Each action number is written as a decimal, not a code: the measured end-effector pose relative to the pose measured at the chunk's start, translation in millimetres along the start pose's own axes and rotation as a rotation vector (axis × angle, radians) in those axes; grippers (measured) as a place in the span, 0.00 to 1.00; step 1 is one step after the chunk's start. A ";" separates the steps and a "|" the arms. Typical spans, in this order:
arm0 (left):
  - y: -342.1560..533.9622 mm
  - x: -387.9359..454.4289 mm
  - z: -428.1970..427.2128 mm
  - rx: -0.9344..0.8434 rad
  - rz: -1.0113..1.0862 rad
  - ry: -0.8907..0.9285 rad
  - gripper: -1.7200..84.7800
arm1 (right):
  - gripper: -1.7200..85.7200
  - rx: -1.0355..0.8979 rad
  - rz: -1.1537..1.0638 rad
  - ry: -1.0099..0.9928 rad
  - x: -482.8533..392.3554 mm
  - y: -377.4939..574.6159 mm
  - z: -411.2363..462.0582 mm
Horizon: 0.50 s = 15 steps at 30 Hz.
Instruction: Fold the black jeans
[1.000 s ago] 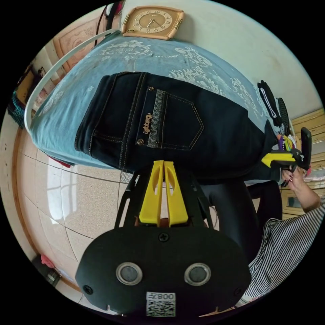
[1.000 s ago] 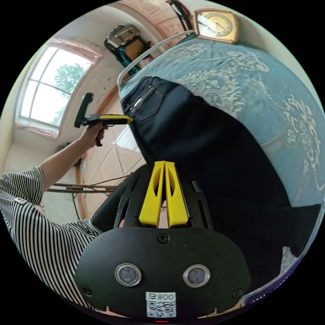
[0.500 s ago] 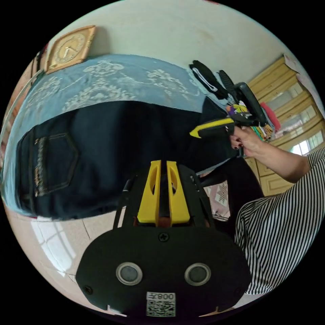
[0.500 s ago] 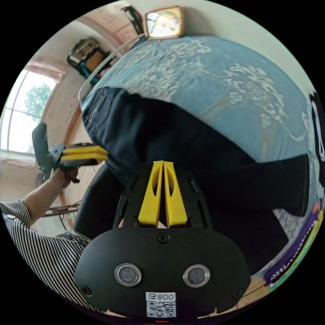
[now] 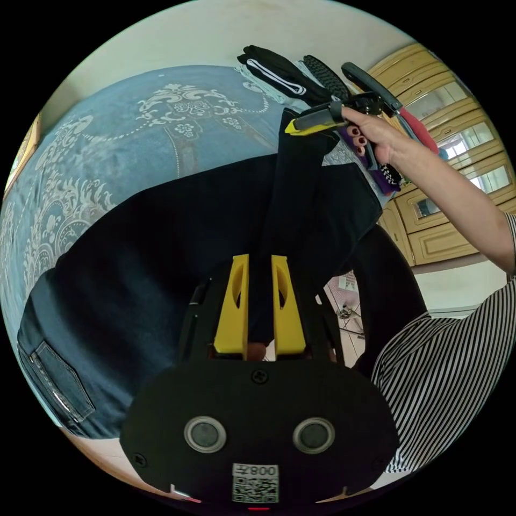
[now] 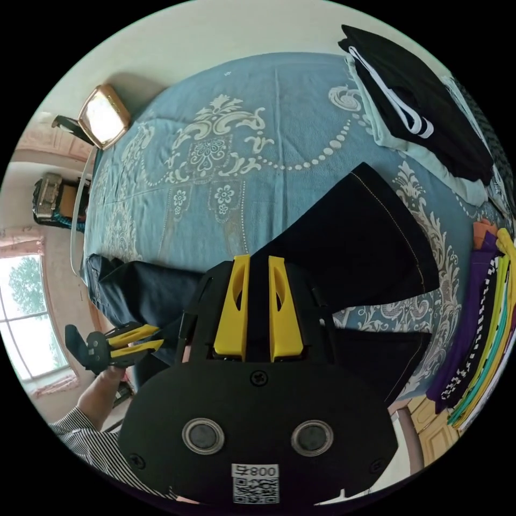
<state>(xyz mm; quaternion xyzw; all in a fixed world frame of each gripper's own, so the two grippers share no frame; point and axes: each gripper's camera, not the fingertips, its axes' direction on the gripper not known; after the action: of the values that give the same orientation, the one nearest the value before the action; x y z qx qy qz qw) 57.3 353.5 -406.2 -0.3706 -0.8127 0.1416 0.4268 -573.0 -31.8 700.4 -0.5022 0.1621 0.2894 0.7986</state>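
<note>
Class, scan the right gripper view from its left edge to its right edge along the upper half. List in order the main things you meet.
Framed clock → patterned blue bedspread → raised jeans leg hem → folded black garment with white stripes → stack of colourful folded clothes.

The black jeans (image 5: 161, 247) lie lengthwise across the blue patterned bed (image 6: 226, 107), waistband at one end, a hem lifted.

Pale wall (image 5: 177, 37), wooden cabinets (image 5: 451, 140), window (image 6: 24, 317)
</note>
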 end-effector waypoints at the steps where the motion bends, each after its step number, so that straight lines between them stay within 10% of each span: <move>1: -6.6 4.3 4.6 -0.005 0.002 -0.004 0.10 | 0.10 -0.018 0.014 -0.004 4.2 -4.1 7.4; 15: -70.0 32.3 32.8 -0.041 0.011 0.011 0.09 | 0.04 -0.086 0.082 0.083 26.5 -22.4 46.8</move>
<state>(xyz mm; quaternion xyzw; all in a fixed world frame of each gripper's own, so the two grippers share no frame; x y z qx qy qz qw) -14.2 331.7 -368.5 -0.3844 -0.8110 0.1250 0.4229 -539.8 10.7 722.5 -0.5407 0.2028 0.3073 0.7564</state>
